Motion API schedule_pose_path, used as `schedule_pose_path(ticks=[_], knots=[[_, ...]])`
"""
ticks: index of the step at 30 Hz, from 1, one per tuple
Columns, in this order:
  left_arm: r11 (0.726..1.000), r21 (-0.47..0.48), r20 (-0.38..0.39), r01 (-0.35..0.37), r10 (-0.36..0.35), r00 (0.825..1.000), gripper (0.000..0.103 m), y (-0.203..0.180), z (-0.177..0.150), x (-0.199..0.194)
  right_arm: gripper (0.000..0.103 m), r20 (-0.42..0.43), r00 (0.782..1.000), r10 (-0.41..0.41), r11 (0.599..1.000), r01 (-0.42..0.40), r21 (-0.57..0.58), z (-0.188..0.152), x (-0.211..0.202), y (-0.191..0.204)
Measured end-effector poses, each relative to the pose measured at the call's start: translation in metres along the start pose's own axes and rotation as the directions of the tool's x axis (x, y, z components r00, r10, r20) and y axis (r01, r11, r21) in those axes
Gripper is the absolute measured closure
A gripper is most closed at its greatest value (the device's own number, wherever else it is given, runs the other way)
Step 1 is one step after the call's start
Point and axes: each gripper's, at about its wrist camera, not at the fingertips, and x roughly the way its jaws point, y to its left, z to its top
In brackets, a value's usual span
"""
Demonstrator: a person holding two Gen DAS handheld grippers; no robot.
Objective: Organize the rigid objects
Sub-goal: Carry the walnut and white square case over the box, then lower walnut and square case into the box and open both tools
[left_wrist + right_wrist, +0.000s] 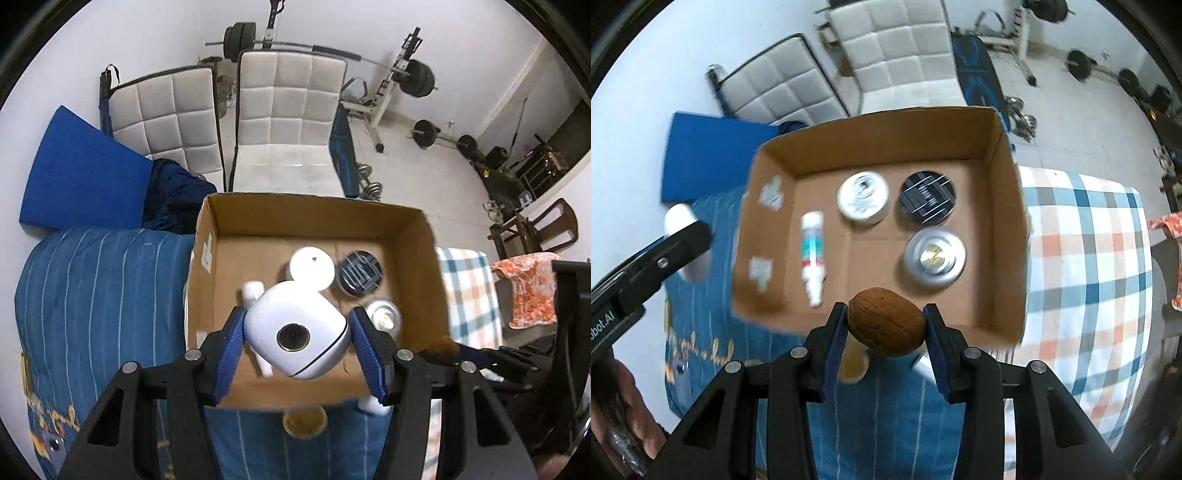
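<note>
My left hand-held gripper (297, 341) pinches a white camera (297, 329) between its blue pads, above the box (317, 214) on the bed (99, 295). My right hand-held gripper (886, 325) pinches a brown nut (886, 321) — over the box's near wall, short of the tins (934, 256).

White tube (255, 291) mostly hidden behind held white camera (297, 332); labels on box wall (768, 192) blurred, unreadable.
</note>
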Motion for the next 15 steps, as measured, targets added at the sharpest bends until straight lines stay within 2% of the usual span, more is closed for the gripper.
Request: schedule_pose_path(ticks=[3,7,10,15], knots=[[1.000,0.000,-0.045,-0.010,0.010,0.999,0.049,0.010,0.021,0.031,0.059,-0.030,0.999,-0.026,0.998,0.027,0.049,0.027,0.024,-0.015],[1.000,-0.007,-0.150,-0.019,0.018,0.989,0.049,0.024,0.037,0.086,0.059,-0.082,0.995,-0.059,0.996,0.065,0.069,0.055,0.059,-0.024],[0.999,-0.012,-0.223,-0.030,0.027,0.975,0.049,0.033,0.043,0.124,0.059,-0.104,0.992,-0.073,0.996,0.077,0.038,0.067,0.077,-0.013],[0.999,-0.021,-0.305,-0.047,0.038,0.951,0.049,0.046,0.051,0.172,0.059,-0.162,0.987,-0.024,1.000,0.025,0.005,0.079,0.112,0.014]])
